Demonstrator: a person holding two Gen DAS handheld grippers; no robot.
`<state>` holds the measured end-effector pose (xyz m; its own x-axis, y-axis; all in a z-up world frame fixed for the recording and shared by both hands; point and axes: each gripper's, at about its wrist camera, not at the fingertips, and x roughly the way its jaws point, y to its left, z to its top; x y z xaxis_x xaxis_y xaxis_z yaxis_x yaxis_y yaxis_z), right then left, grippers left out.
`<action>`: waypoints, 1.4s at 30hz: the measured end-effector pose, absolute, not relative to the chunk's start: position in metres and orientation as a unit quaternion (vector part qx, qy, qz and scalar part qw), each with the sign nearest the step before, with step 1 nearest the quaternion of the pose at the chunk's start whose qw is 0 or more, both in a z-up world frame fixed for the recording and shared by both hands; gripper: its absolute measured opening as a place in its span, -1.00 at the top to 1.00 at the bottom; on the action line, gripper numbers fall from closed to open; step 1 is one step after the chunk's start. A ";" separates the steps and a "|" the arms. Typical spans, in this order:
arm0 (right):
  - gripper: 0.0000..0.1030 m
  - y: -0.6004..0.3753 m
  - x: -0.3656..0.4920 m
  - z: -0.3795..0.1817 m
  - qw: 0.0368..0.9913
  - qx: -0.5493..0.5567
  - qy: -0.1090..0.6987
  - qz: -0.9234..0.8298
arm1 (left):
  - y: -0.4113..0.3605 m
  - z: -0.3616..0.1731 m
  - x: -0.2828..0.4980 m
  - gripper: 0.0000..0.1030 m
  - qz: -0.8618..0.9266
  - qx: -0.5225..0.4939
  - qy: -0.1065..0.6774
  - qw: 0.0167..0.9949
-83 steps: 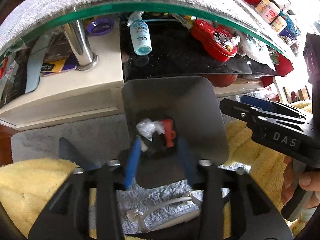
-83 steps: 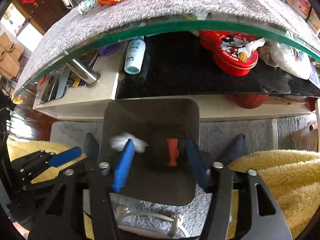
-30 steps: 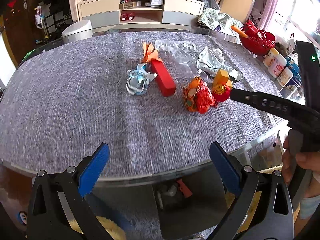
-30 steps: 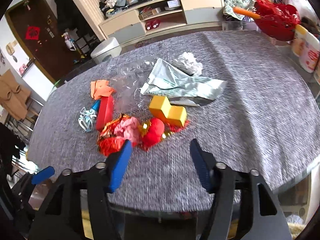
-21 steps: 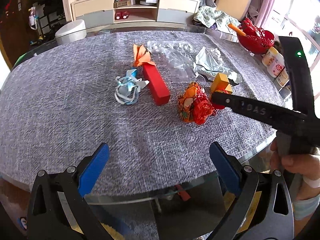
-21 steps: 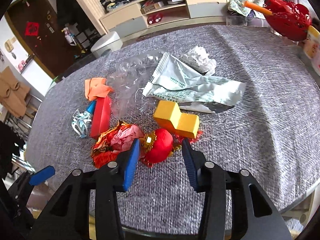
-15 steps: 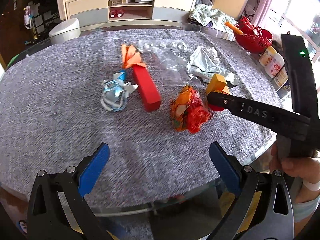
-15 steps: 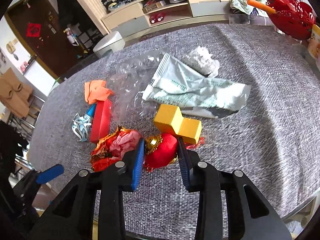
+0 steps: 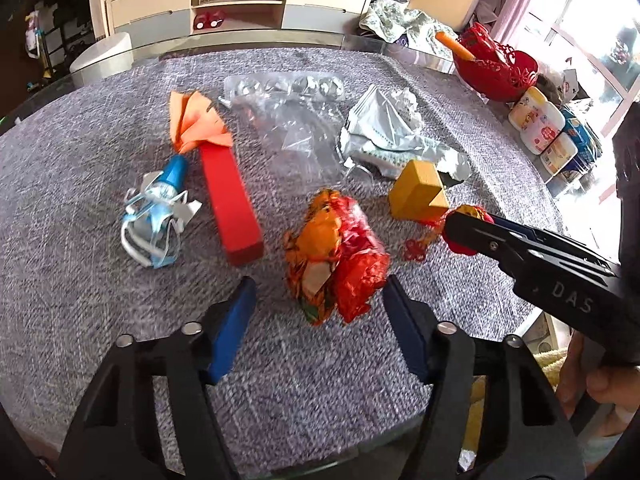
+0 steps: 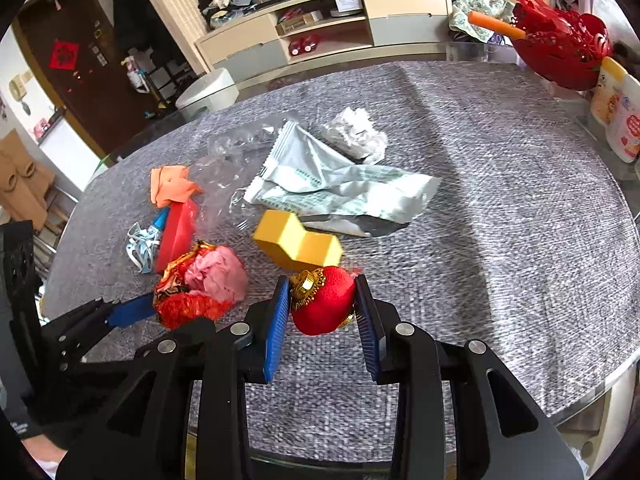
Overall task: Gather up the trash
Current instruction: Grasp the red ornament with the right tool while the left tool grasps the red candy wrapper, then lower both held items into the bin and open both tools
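Note:
Trash lies on a grey cloth-covered table [image 9: 80,160]. My left gripper [image 9: 316,300] is open, its blue fingers on either side of a crumpled red and orange foil wrapper [image 9: 336,256], also seen in the right wrist view [image 10: 196,284]. My right gripper [image 10: 322,308] has closed its fingers on a red lantern ornament [image 10: 324,300] with gold trim, still on the cloth. It reaches in from the right in the left wrist view [image 9: 460,228]. Nearby lie a yellow block [image 10: 298,242], a silver-green pouch [image 10: 340,188], a white paper wad [image 10: 356,134], clear plastic [image 9: 292,120], a red box [image 9: 230,196] and a blue face mask [image 9: 154,220].
A red basket [image 10: 560,52] and white bottles [image 10: 618,108] stand at the table's right edge. An orange paper [image 9: 196,120] lies by the red box. A beige TV cabinet [image 10: 320,20] and a white bin [image 10: 208,88] are beyond the table.
Both grippers rose from the bin under the table to the tabletop and moved forward. The left one now straddles the foil wrapper; the right one narrowed onto the red lantern ornament.

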<state>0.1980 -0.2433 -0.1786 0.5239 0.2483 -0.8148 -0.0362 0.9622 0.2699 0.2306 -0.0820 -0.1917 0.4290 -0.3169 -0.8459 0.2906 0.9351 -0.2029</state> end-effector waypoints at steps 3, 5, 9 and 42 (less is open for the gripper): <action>0.35 -0.244 0.198 -0.178 0.865 0.111 0.482 0.083 | -0.083 -0.191 0.233 0.22 -0.188 -0.017 0.503 0.843; 0.35 -0.243 0.196 -0.178 0.865 0.111 0.482 0.085 | -0.085 -0.189 0.232 0.26 -0.190 -0.016 0.500 0.845; 0.35 -0.240 0.188 -0.173 0.867 0.107 0.479 0.088 | -0.082 -0.185 0.226 0.32 -0.189 -0.012 0.494 0.849; 0.35 -0.214 0.040 -0.152 0.872 0.064 0.471 0.113 | -0.048 -0.144 0.034 0.32 -0.171 -0.008 0.475 0.863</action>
<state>0.0400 -0.2144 -0.1520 0.5301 0.2583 -0.8076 -0.1377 0.9661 0.2186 0.0344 -0.0483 -0.1443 0.4906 -0.3025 -0.8172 0.2873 0.9415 -0.1761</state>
